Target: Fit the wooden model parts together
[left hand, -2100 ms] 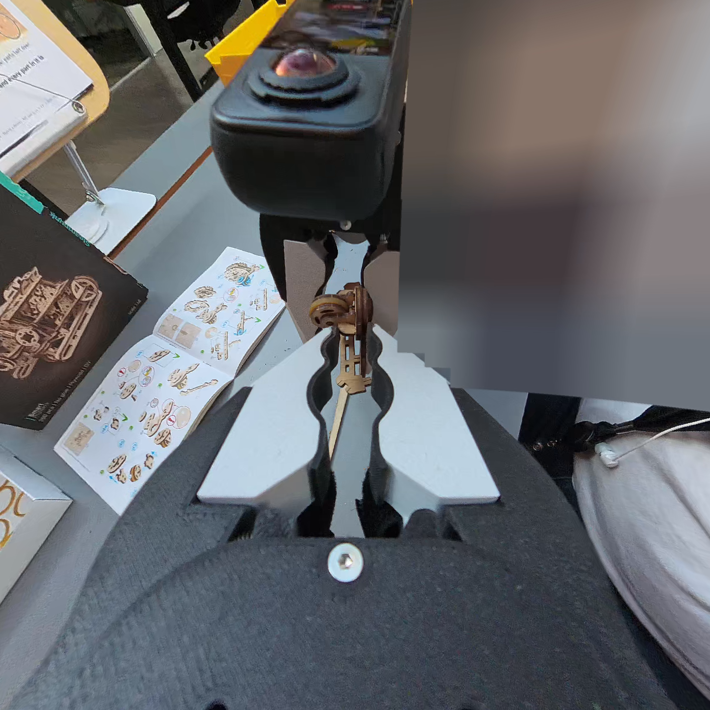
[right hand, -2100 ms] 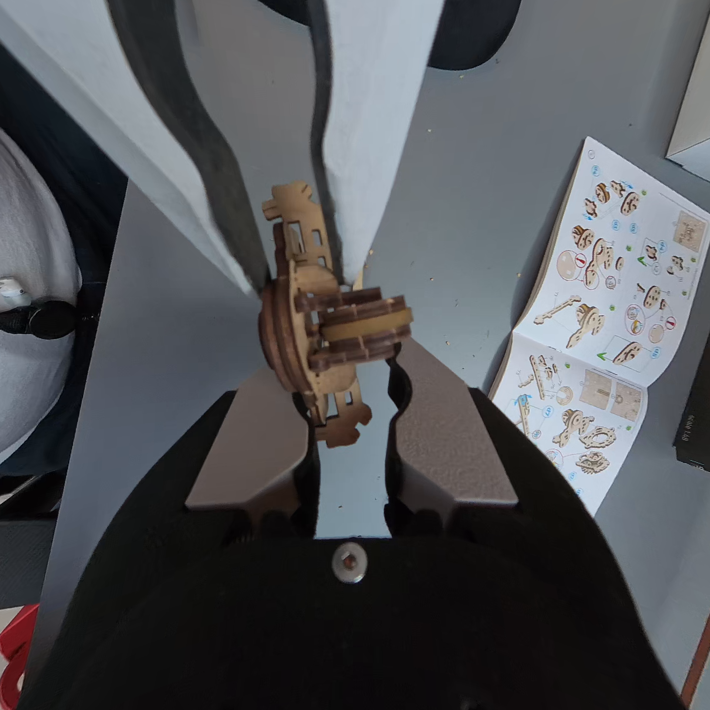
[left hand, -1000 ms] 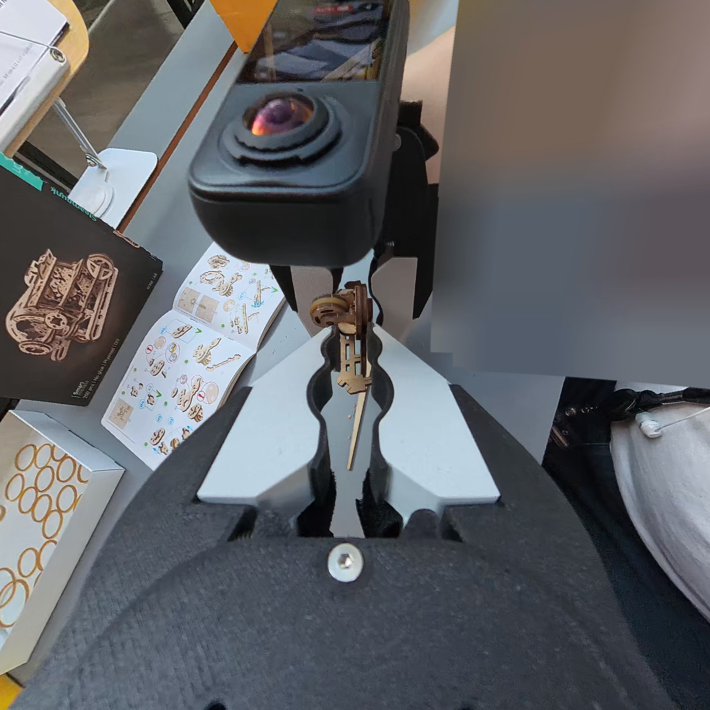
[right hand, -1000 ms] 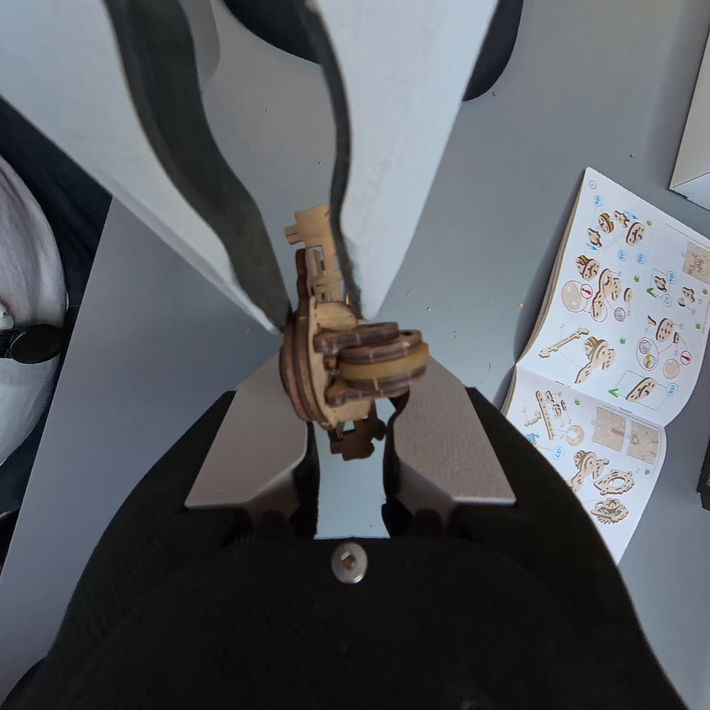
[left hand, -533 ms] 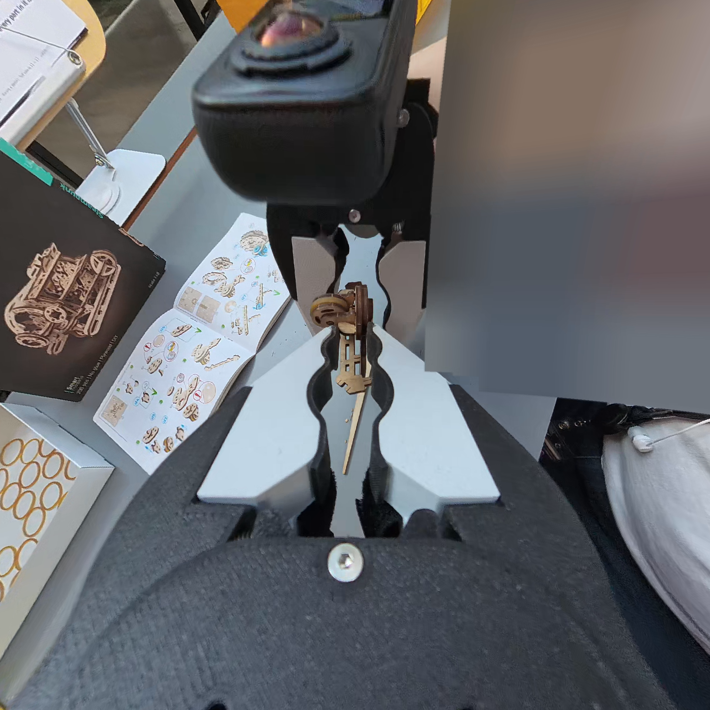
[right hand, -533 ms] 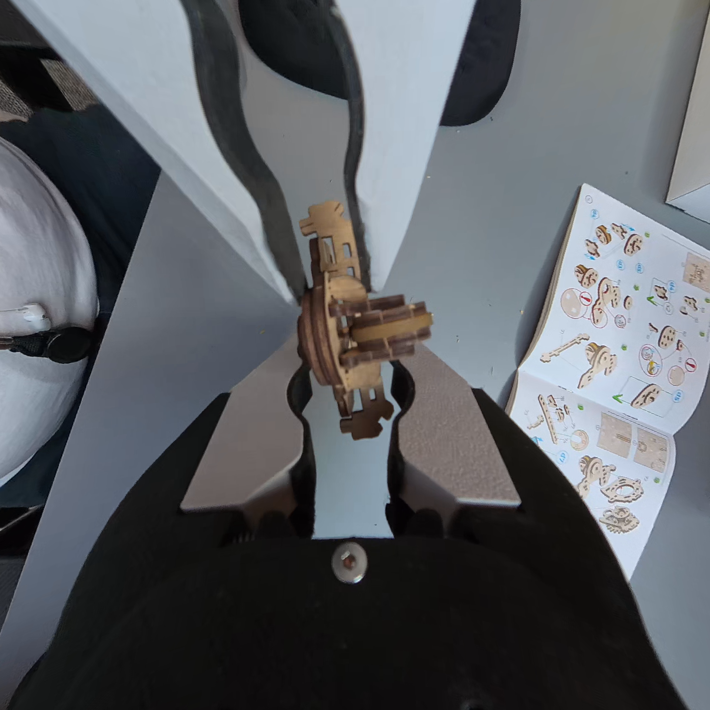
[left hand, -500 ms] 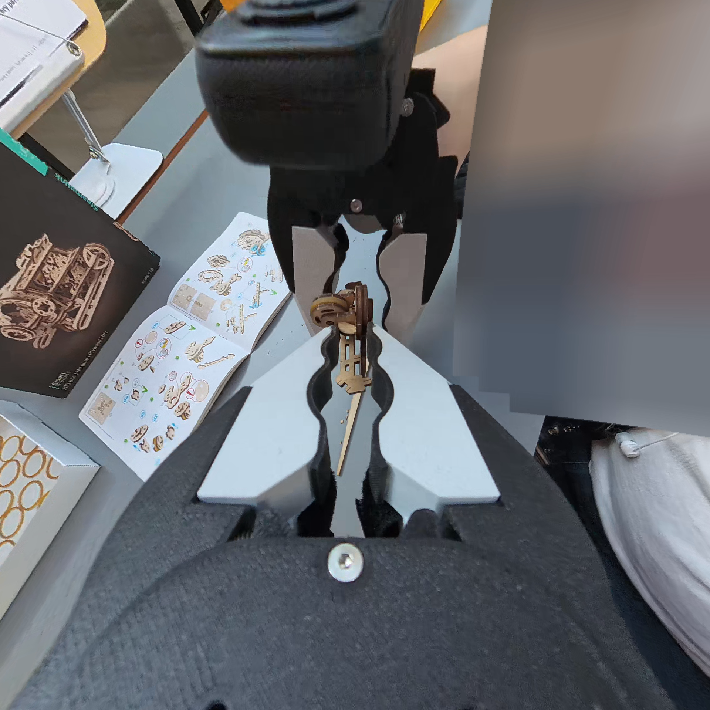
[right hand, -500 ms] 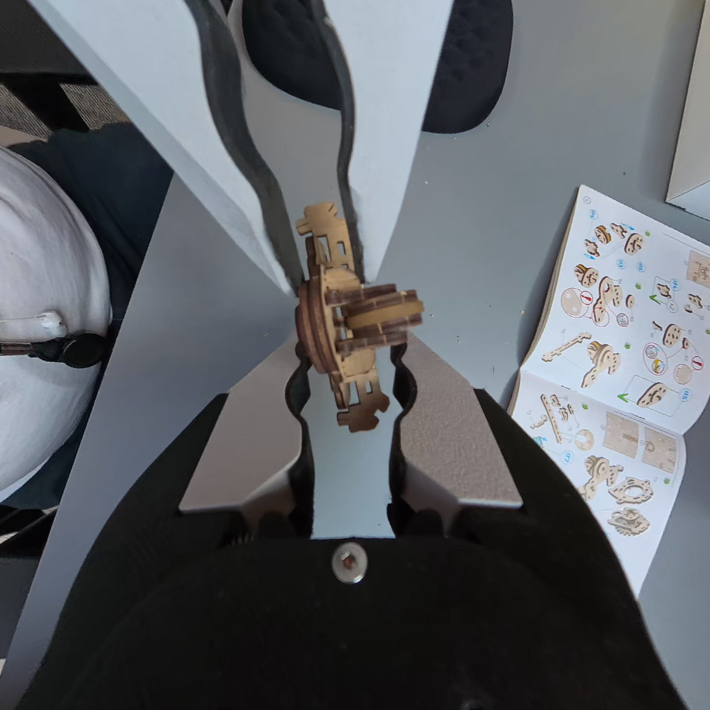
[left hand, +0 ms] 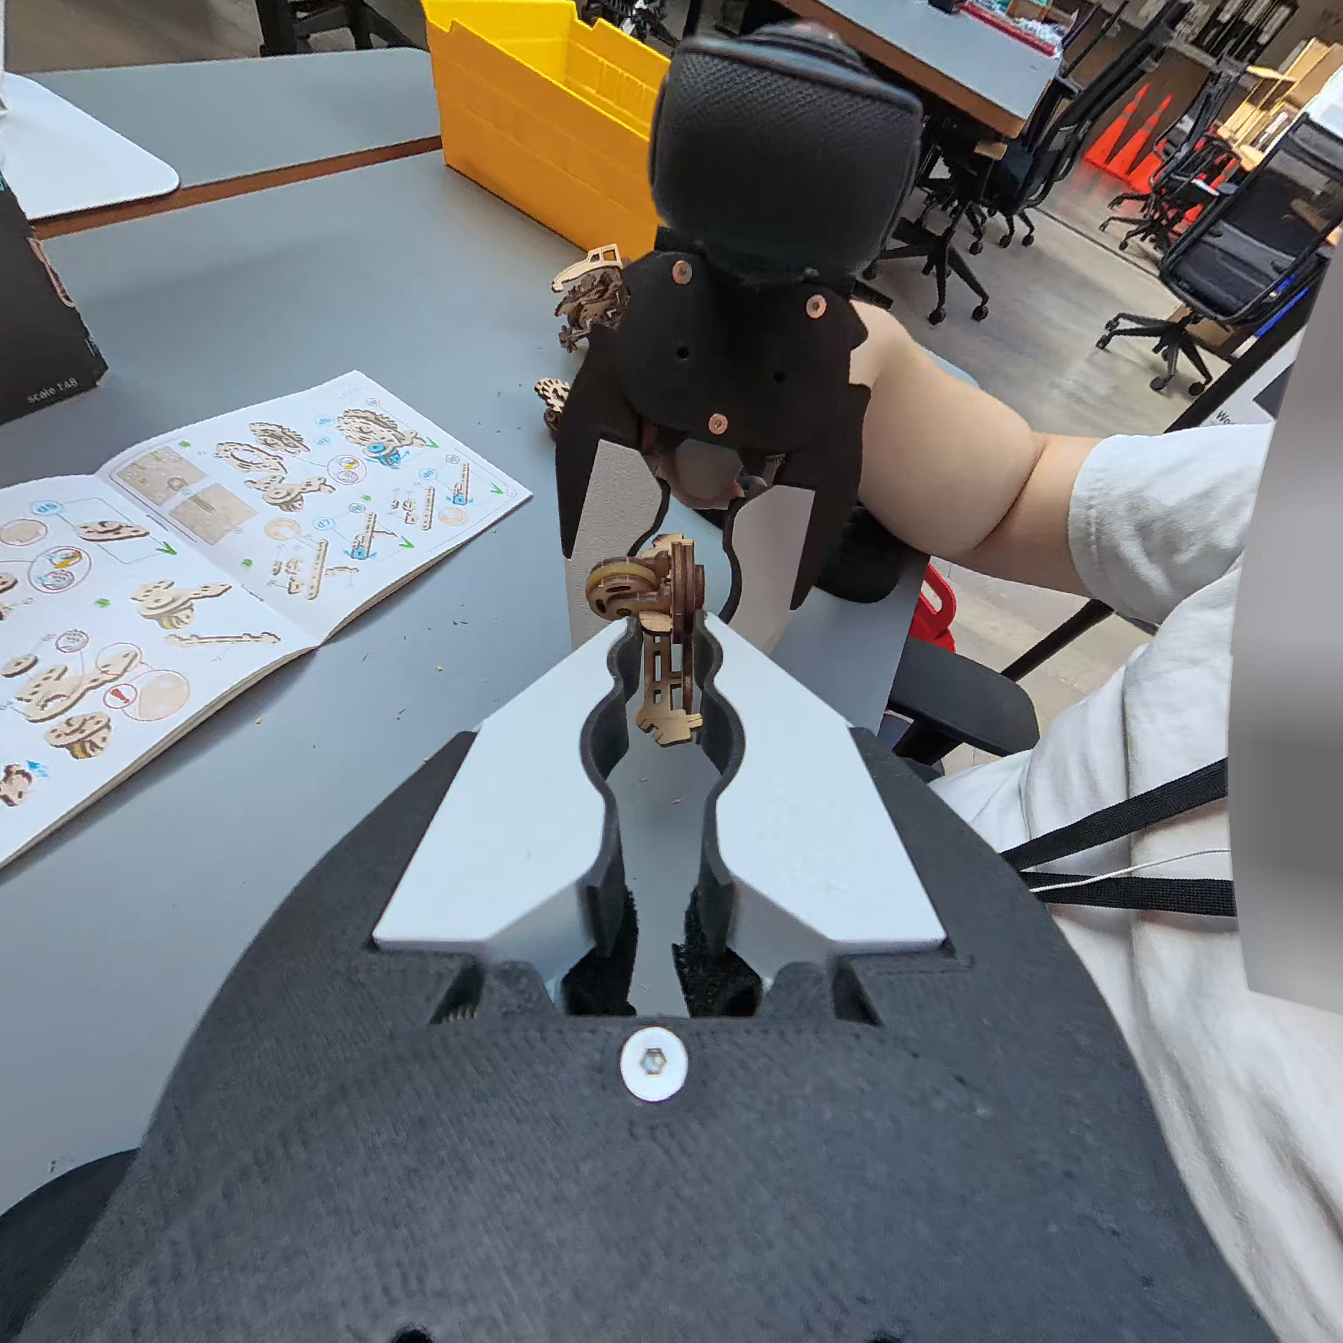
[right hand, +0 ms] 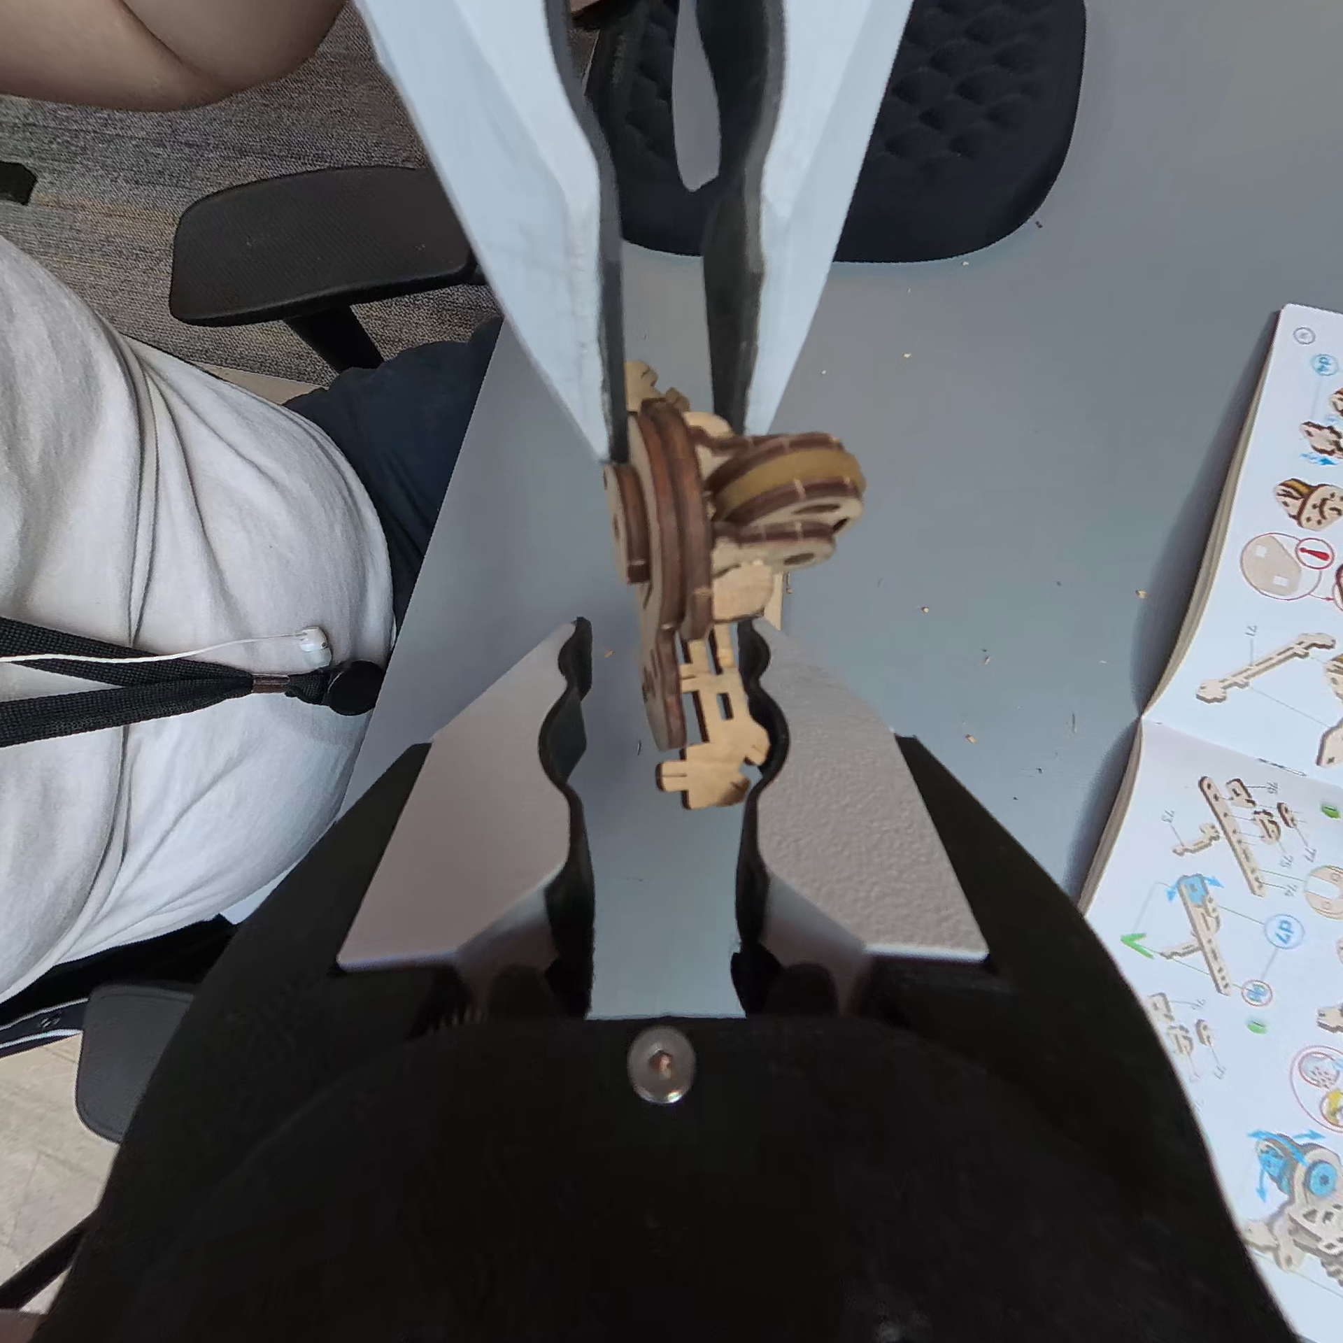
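A small wooden assembly, a slotted strip carrying stacked discs and a wheel-like part, is held in the air over the grey table. My left gripper is shut on its strip just below the discs. My right gripper faces it from above with its jaws apart around the top of the assembly. In the right wrist view the assembly hangs from the left gripper. The strip's lower end lies between the right gripper's open fingers, against the right pad.
An open instruction booklet lies on the table to the left and shows in the right wrist view. A yellow bin and small wooden models stand behind. A person's arm holds the right gripper. A chair is off the table edge. My right fingertips sit around 8 centimetres from my left ones.
Both grippers have tilted, so the left view now looks across the table. The assembly has turned between the right fingers. The thin stick below the strip no longer shows in the left view.
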A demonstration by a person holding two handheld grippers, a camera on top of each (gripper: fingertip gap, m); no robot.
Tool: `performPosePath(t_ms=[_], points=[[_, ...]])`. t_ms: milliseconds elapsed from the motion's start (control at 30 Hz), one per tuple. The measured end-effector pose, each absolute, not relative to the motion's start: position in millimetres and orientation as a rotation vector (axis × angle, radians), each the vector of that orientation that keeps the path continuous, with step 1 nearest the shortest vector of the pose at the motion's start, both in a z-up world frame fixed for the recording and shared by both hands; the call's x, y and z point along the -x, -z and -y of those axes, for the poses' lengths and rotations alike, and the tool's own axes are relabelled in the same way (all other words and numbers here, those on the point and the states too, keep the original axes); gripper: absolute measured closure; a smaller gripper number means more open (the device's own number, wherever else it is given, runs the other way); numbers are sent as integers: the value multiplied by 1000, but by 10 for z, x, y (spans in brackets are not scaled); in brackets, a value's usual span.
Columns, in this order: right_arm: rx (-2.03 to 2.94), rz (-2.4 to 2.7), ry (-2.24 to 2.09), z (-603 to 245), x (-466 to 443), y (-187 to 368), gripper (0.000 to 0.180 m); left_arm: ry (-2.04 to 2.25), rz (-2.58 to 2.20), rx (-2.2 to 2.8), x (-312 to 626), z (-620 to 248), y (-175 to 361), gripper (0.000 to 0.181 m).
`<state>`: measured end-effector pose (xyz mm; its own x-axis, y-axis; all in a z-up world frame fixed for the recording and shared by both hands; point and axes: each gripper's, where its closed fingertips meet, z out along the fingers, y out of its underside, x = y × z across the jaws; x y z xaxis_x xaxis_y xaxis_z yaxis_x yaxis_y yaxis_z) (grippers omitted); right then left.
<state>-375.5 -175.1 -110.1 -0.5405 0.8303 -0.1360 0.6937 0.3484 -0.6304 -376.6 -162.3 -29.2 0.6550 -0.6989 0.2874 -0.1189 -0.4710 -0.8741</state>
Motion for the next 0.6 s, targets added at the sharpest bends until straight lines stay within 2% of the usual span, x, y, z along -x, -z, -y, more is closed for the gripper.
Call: performPosePath(t_ms=[433, 600], points=[[1406, 2387, -1022, 1782, 3768, 1068, 143, 834, -629, 1967, 3746, 1625, 318, 169], [1420, 2403, -961, 1758, 3767, 1131, 148, 717, -758, 1937, 3650, 1663, 345, 169]])
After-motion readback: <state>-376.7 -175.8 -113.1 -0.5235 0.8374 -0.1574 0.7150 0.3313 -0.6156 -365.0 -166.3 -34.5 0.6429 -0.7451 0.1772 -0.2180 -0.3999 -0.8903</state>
